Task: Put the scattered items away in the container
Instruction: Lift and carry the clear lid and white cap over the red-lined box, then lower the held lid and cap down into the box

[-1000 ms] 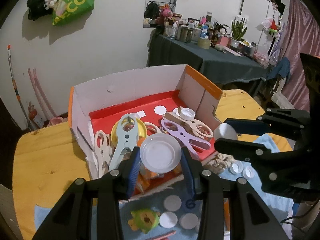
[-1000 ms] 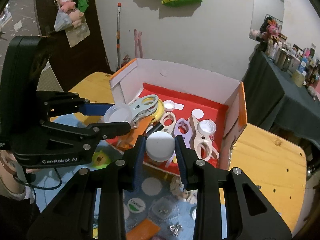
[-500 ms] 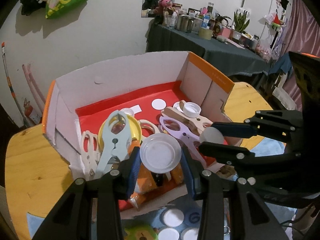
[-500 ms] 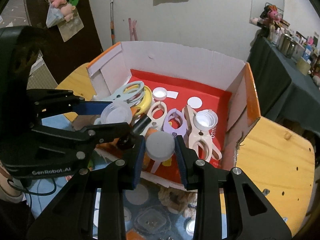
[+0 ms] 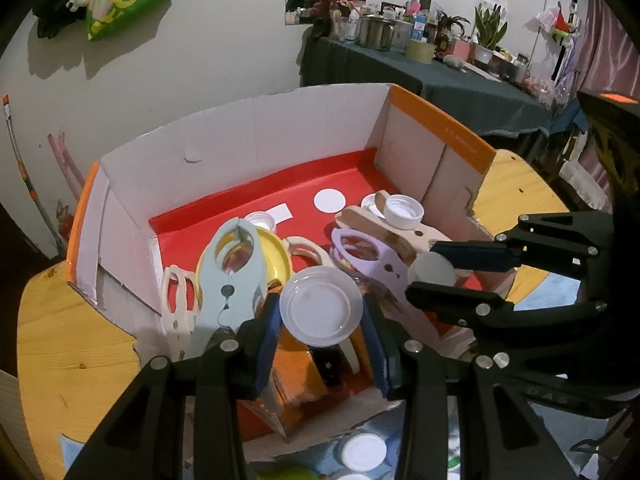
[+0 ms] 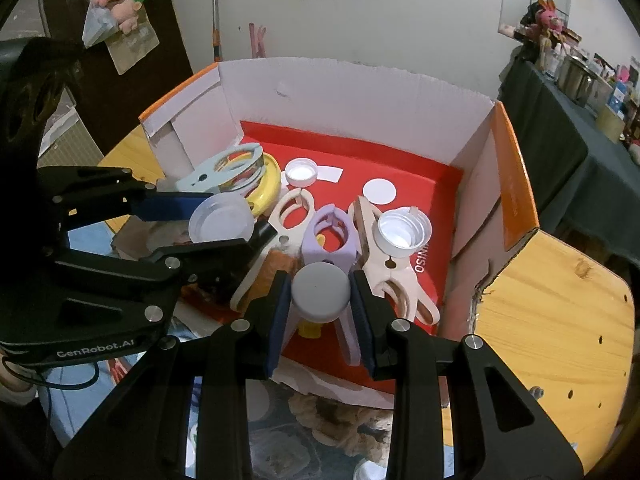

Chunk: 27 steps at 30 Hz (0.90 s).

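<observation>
A clear lid was held flat between the pads of the left gripper, closed just to the lid's width. A grey cap was pinched the same way in the right gripper. Both were carried above the near part of the box, just inside its front wall, with the two grippers side by side and close together.

The main risk was judged to be a collision: the right gripper's fingers lay just beside the lid, so a careless release or turn could have knocked one piece from the other's grip. Each piece was held only at its rim, and a slip might have dropped it short, onto the blue cloth before the box. A piece released over the piled clips could also have bounced or rolled off them.

Beyond the grippers, the near half of the box was crowded with clips, a yellow lid and a white cap. Open red floor was seen only toward the back wall, past the clips. The side walls stood high, and the right one was torn at its front edge.
</observation>
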Tool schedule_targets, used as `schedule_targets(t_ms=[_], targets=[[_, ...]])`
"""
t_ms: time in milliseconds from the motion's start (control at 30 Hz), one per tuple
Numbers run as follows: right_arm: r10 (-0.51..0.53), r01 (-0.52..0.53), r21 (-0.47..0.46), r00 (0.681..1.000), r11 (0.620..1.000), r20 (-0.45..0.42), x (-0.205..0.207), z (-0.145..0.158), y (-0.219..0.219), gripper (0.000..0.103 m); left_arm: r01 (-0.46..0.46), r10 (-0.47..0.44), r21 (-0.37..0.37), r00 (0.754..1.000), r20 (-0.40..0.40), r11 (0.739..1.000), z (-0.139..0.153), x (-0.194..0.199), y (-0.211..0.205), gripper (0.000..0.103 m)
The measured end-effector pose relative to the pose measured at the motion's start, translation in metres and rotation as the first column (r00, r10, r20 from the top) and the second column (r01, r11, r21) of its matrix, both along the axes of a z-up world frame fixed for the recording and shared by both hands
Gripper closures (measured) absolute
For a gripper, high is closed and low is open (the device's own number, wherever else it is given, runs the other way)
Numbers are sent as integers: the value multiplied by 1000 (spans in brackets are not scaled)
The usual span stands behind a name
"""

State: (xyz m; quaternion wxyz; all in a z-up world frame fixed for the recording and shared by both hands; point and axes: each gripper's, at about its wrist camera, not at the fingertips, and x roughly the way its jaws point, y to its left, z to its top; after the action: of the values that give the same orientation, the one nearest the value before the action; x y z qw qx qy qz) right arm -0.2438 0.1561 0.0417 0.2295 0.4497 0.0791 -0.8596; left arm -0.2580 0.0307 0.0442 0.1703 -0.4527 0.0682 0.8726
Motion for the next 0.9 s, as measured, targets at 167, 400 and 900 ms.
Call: schedule_targets(t_ms=[167,400,900], targets=[[4,-4,10,1000,1000,8,-2,-4,-1,74,4,-4,-19,1000,-6,1000,-1,-1,3,61],[4,-4,23,1000,1000,17,-3,-10,-1,74,22,-23,-27,1000,-9,999,-3,-2,5,61],[1,-1,36,1000,999,15,-5,-13,0,74,42,-41,-70,999,5,997,-17,-5,11,61]])
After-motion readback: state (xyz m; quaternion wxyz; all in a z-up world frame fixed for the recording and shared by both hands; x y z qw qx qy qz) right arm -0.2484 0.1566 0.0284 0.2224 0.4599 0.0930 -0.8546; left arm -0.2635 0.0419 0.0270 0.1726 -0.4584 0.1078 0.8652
